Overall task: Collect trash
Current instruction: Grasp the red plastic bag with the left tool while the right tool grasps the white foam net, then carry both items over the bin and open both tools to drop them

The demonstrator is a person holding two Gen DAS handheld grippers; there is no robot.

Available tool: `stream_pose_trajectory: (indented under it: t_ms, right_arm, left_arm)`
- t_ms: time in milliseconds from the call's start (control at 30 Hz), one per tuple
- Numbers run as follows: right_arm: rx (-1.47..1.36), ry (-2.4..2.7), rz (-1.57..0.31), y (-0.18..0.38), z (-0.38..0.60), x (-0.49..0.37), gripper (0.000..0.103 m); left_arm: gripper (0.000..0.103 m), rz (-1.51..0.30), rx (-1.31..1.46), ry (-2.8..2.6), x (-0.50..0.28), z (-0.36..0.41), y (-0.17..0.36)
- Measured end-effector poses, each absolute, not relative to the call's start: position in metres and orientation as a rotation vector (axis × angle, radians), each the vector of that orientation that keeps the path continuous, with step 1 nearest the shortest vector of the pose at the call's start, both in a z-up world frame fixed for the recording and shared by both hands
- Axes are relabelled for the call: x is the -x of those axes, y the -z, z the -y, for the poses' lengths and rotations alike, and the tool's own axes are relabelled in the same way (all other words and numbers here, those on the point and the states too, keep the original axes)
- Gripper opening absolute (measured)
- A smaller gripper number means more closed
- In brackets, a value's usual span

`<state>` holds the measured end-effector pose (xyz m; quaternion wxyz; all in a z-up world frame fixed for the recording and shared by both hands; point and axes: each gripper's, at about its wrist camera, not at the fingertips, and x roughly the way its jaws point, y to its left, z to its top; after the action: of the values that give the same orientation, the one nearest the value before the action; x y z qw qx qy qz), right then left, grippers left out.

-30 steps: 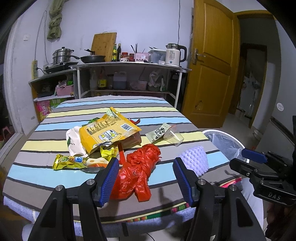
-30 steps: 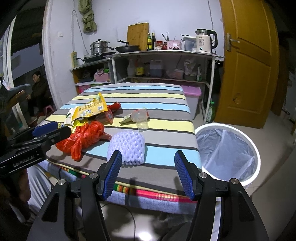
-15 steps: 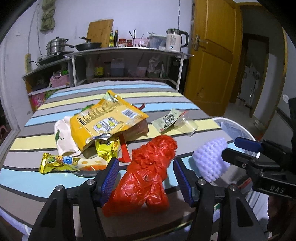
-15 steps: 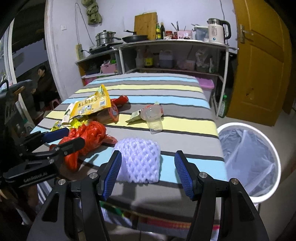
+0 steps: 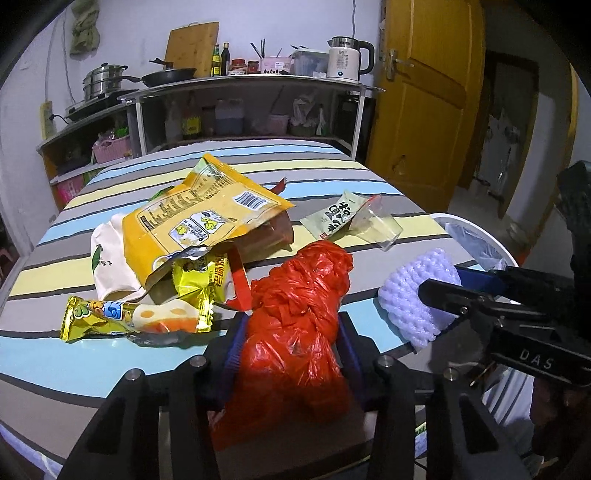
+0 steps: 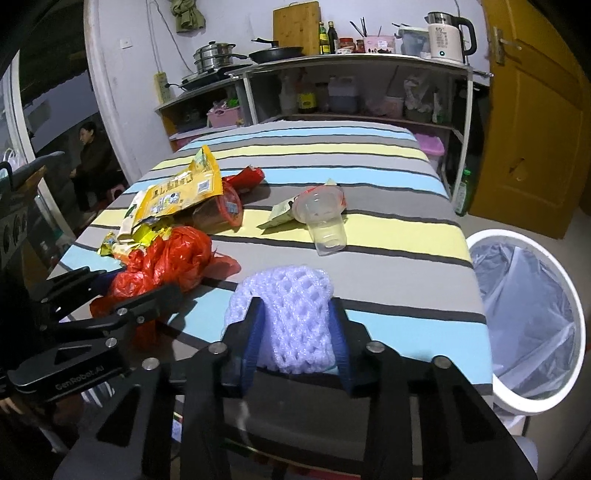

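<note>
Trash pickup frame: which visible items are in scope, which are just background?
In scope: red plastic bag, white foam net, yellow snack bag, clear plastic cup, lined bin.

Background: kettle, frying pan, steel pots, cutting board, door.

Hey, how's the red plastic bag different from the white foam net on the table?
The red plastic bag is glossy, crumpled film; the white foam net is a soft mesh with open holes. The bag is the bulkier and sits between the left hand-held gripper pads, the net between the right hand-held gripper pads. Both lie near the striped table front edge, and both sets of jaws have just been closing.
</note>
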<state>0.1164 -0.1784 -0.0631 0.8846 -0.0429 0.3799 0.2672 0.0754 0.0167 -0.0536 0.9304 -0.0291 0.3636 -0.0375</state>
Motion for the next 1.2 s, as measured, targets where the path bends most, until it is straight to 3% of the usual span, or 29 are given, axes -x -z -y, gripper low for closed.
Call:
stream_pose_trajectory:
  t_ms: [167,567,1200]
  right_arm:
    - [0.091,-0.549,-0.777,0.059,0.182,-0.113,0.021]
    - [0.018,-0.453,-0.700,0.032,0.232,-0.107,0.021]
    - [-0.108,-0.154,-0.691,0.037,0.367,-0.146,0.021]
  left_arm:
    - [0.046,-0.732,0.066,0.084,-0.072,-0.014,0.047]
    - [0.046,-0.660,0.062,0.165,-0.077,0.015,0.013]
    - [0.047,-0.661,0.019,0.451,-0.168,0.153,0.000]
